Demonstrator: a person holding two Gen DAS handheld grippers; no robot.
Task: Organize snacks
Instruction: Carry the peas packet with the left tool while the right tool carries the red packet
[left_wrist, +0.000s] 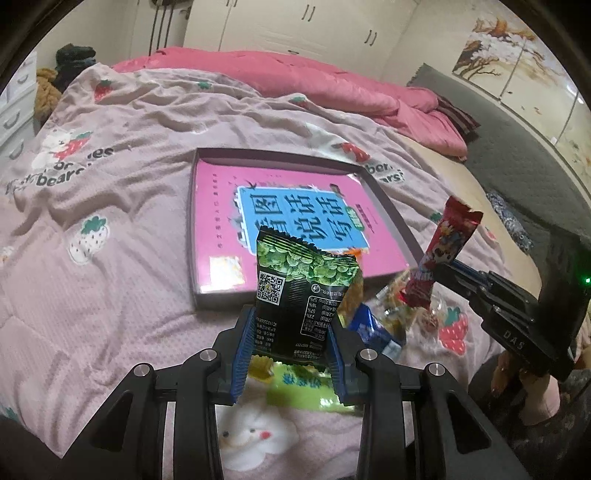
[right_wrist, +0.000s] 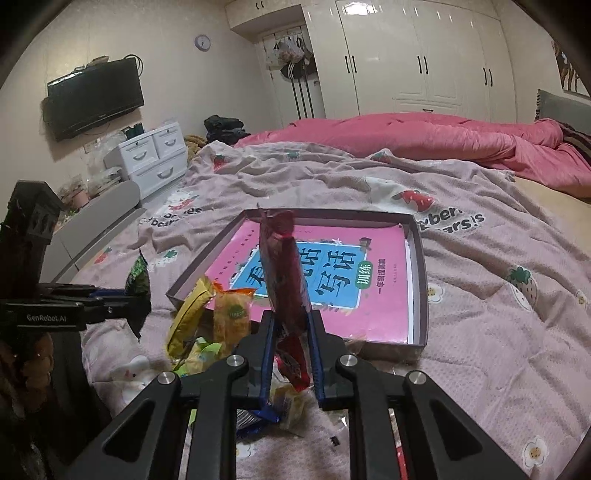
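We took the shallow tray (left_wrist: 391, 214) on the bed (left_wrist: 110, 236) as our landmark; it held a pink book (left_wrist: 221, 206) with a blue title panel.

Left tongs (left_wrist: 291, 332): closed on the green snack packet (left_wrist: 306, 288). We held it upright just in front of the tray's near edge. The packet was black at the lower part, printed with green seeds above, and carried a QR code and a nutrition table on the face toward the camera. Its top seal was serrated. In the right wrist view the same packet (right_wrist: 138, 295) appeared edge-on, to the left of the tray.

Right tongs (right_wrist: 291, 332): closed on the red snack stick (right_wrist: 288, 284). We held this long, narrow wrapper upright before the tray's near edge, its crimped top against the book cover. In the left wrist view the stick (left_wrist: 439, 251) stood off the tray's near right corner, tilted, with a cartoon figure printed at mid-length.

The loose snack pile (right_wrist: 214, 325) lay on the bed just before the tray's near left corner: a yellow packet, an orange one, and a blue wrapper (left_wrist: 369, 328). A light green packet (left_wrist: 306, 387) lay flat below the left tongs.
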